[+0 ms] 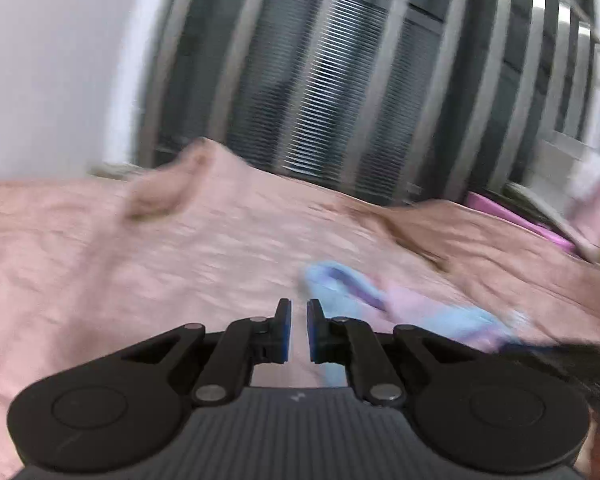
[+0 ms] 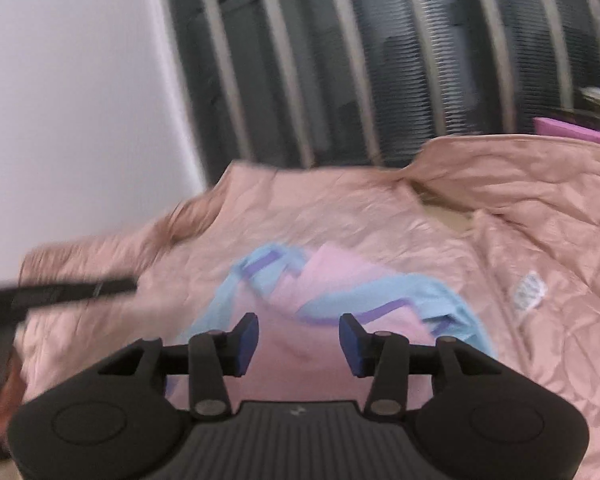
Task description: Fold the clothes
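A small pink garment (image 2: 332,280) with light blue and purple trim lies crumpled on a pink quilt (image 2: 540,220). My right gripper (image 2: 299,330) hovers just above its near edge, open, with nothing pressed between the blue pads. In the left wrist view the same garment (image 1: 412,312) lies just right of my left gripper (image 1: 299,312). Its pads stand almost together with only a narrow slit, and no cloth is in it. Over the quilt (image 1: 140,260) this view is blurred. A dark blurred bar (image 2: 60,292) at the left of the right wrist view looks like the other gripper.
Behind the bed stands a window with metal bars (image 1: 340,80) and a white wall (image 2: 60,100). A purple object (image 2: 572,130) sits at the far right edge. A white label (image 2: 528,286) shows on the quilt. The quilt rises in folds (image 1: 168,188) at the back.
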Demonstrator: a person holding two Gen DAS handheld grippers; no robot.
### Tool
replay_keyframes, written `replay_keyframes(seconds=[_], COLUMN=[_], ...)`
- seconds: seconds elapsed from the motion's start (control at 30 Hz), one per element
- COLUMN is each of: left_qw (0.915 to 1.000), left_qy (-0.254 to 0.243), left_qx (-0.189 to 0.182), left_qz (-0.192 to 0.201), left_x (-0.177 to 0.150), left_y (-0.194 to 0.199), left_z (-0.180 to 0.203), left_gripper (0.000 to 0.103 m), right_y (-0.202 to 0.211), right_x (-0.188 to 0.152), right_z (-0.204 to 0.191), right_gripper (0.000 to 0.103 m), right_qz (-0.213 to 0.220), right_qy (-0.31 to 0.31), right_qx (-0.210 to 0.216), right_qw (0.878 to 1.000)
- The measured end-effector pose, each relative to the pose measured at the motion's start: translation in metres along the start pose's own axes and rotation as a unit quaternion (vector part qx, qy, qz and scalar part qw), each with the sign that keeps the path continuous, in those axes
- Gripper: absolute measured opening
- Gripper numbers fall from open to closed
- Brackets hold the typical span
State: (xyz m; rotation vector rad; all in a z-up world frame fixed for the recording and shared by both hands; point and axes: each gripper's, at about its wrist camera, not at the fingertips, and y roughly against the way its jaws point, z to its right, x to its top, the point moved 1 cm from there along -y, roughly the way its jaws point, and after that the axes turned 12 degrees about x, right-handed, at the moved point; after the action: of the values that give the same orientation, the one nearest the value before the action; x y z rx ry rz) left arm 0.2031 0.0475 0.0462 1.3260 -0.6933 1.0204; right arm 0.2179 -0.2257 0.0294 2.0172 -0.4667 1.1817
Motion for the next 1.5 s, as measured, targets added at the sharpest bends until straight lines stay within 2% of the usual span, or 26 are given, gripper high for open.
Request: replay_keyframes(seconds=[0.13, 0.17, 0.2, 0.27, 0.3, 0.33, 0.37, 0.43, 0.5, 0.57, 0.7, 0.8, 0.83, 0.9, 0.97, 1.0, 1.07, 1.1, 1.17, 1.23, 1.3, 1.37, 1.43, 1.5], left_qw=[0.9987, 0.9986, 0.9986, 0.9984, 0.9978, 0.9964, 0.9937, 0.9879, 0.9871, 0.9872, 0.9813, 0.9819, 0.9845, 0.9913, 0.9949, 0.9960, 0.9971, 0.9965, 0.9949, 0.9931, 0.9924, 0.9906, 0.9882, 0.9866], left_qy=[0.034, 0.038, 0.039, 0.041, 0.042, 0.042, 0.044, 0.041, 0.014, -0.037, -0.135, -0.170, -0.159, -0.103, -0.045, -0.026, 0.017, 0.037, 0.077, 0.103, 0.106, 0.109, 0.114, 0.123], left_qx=[0.007, 0.008, 0.006, -0.009, -0.021, -0.039, -0.064, -0.101, -0.104, -0.103, -0.107, -0.047, -0.037, -0.049, -0.055, -0.040, 0.000, 0.018, 0.028, 0.041, 0.061, 0.082, 0.098, 0.102], left_qz=[-0.036, -0.037, -0.035, -0.038, -0.048, -0.062, -0.081, -0.110, -0.122, -0.116, -0.087, -0.067, -0.065, -0.067, -0.071, -0.075, -0.075, -0.073, -0.059, -0.038, -0.013, 0.012, 0.027, 0.029], left_x=[0.003, 0.004, 0.004, 0.004, 0.004, 0.002, -0.001, -0.007, -0.011, -0.016, -0.031, -0.041, -0.041, -0.035, -0.029, -0.026, -0.023, -0.020, -0.016, -0.012, -0.008, -0.004, -0.001, -0.001], left_y=[-0.011, -0.012, -0.009, -0.007, -0.008, -0.010, -0.013, -0.023, -0.025, -0.024, -0.011, -0.011, -0.012, -0.013, -0.015, -0.018, -0.022, -0.023, -0.020, -0.015, -0.009, -0.002, 0.002, 0.003], left_z=[-0.011, -0.013, -0.014, -0.013, -0.012, -0.010, -0.006, 0.002, 0.016, 0.037, 0.070, 0.085, 0.084, 0.072, 0.055, 0.048, 0.030, 0.021, 0.007, -0.003, -0.007, -0.010, -0.014, -0.018], left_gripper=[0.010, 0.015, 0.023, 0.059, 0.065, 0.074, 0.081, 0.081, 0.081, 0.082, 0.087, 0.087, 0.085, 0.076, 0.054, 0.036, 0.018, 0.015, 0.011, 0.010, 0.010, 0.010, 0.010, 0.011], right_y=[-0.009, -0.014, -0.020, -0.033, -0.037, -0.038, -0.037, -0.027, -0.018, -0.011, 0.000, 0.014, 0.016, 0.015, 0.010, 0.008, 0.003, 0.000, -0.007, -0.013, -0.016, -0.012, -0.009, -0.010], right_x=[-0.006, -0.010, -0.014, -0.024, -0.026, -0.026, -0.024, -0.015, -0.009, -0.006, -0.004, -0.001, 0.000, 0.002, 0.001, 0.000, -0.002, -0.003, -0.007, -0.011, -0.013, -0.011, -0.010, -0.014], right_z=[-0.025, -0.033, -0.039, -0.053, -0.054, -0.051, -0.046, -0.032, -0.020, -0.012, -0.005, -0.011, -0.012, -0.015, -0.015, -0.017, -0.021, -0.025, -0.033, -0.037, -0.039, -0.037, -0.037, -0.047], right_gripper=[0.046, 0.046, 0.043, 0.030, 0.013, 0.004, 0.003, 0.003, 0.003, 0.003, 0.003, 0.003, 0.003, 0.003, 0.003, 0.003, 0.004, 0.006, 0.010, 0.032, 0.037, 0.037, 0.040, 0.045], right_qz=[-0.059, -0.073, -0.087, -0.116, -0.118, -0.110, -0.098, -0.061, -0.031, -0.004, 0.040, 0.081, 0.087, 0.086, 0.078, 0.073, 0.059, 0.045, 0.032, 0.017, 0.007, 0.007, 0.000, -0.026], right_qy=[0.040, 0.055, 0.073, 0.108, 0.114, 0.111, 0.100, 0.061, 0.031, 0.009, 0.002, 0.012, 0.018, 0.027, 0.028, 0.031, 0.039, 0.046, 0.064, 0.080, 0.086, 0.072, 0.061, 0.078], right_qx=[0.102, 0.111, 0.102, 0.084, 0.069, 0.049, 0.032, 0.008, 0.002, 0.001, 0.002, 0.024, 0.023, 0.014, 0.019, 0.022, 0.029, 0.031, 0.015, 0.000, -0.006, 0.007, 0.061, 0.135], right_qw=[0.992, 0.990, 0.988, 0.984, 0.984, 0.986, 0.990, 0.996, 0.999, 1.000, 0.999, 0.996, 0.996, 0.996, 0.996, 0.997, 0.997, 0.997, 0.997, 0.997, 0.996, 0.997, 0.996, 0.987])
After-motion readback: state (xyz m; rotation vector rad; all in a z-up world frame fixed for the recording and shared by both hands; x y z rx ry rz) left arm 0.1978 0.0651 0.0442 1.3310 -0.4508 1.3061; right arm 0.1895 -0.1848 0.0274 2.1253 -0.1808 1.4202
